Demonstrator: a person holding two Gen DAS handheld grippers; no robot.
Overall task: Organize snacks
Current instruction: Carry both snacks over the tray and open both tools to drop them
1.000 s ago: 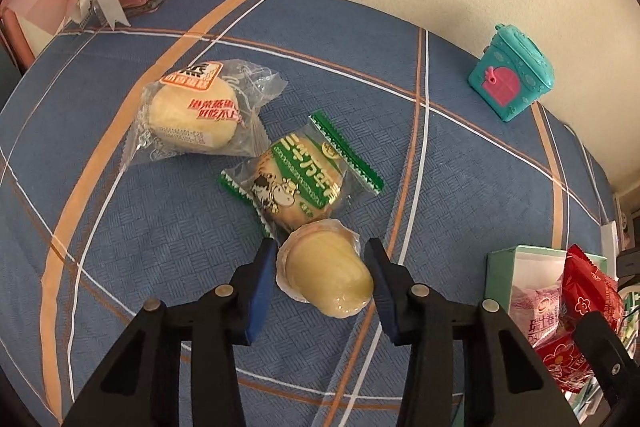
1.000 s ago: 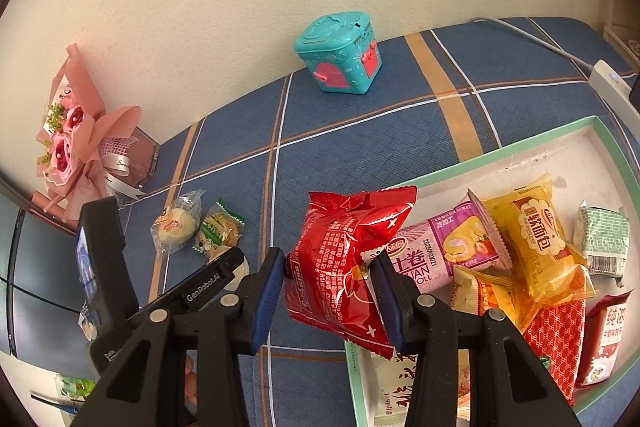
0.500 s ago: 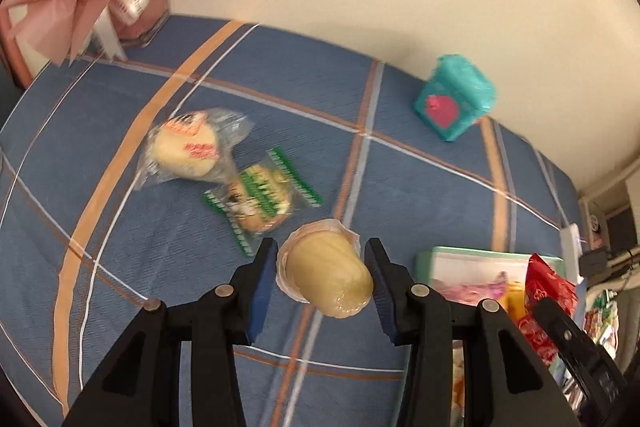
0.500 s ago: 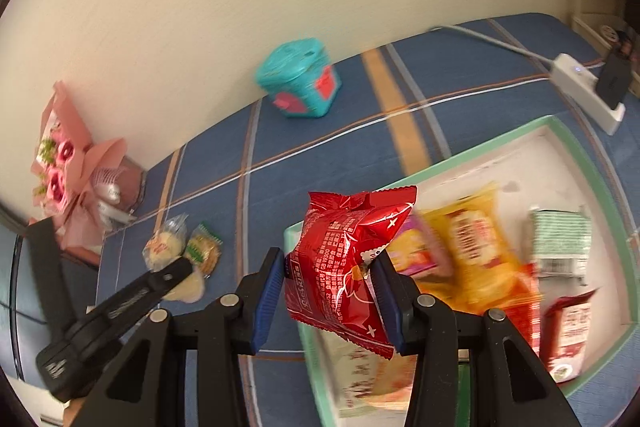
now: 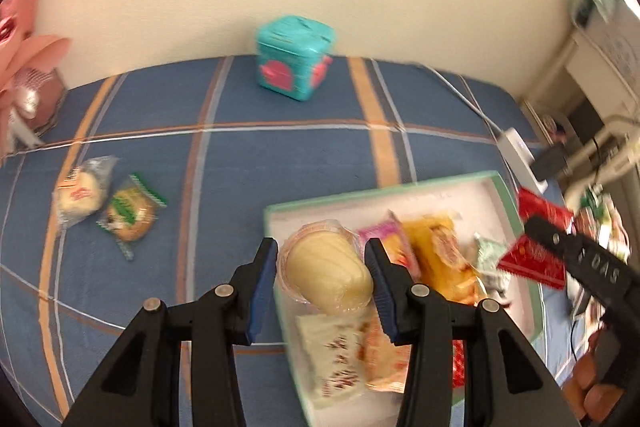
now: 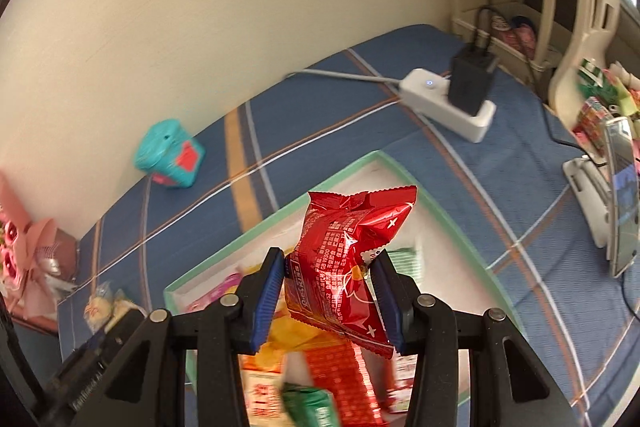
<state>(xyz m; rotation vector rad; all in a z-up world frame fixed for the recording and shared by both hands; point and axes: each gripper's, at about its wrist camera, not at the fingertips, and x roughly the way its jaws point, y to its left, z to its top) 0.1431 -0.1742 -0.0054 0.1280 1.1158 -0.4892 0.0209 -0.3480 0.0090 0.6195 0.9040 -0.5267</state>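
Left gripper first: its blue fingers are part-closed, clamped on a pale yellow cake in clear wrap, which hangs above the near-left corner of the mint-rimmed tray. Over on the right gripper, same story, fingers narrowed and pinching a red snack packet, upright, its crimped top sticking up above the tray's far corner. Below both, the tray holds a heap of wrapped snacks: yellow, pink, white, red, pale green. Out on the blue plaid tabletop, two wrapped snacks, a round white bun and a green-trimmed biscuit, lie side by side, well left of the tray. A teal toy box sits by the wall; a white power strip with a black plug lies to the right.
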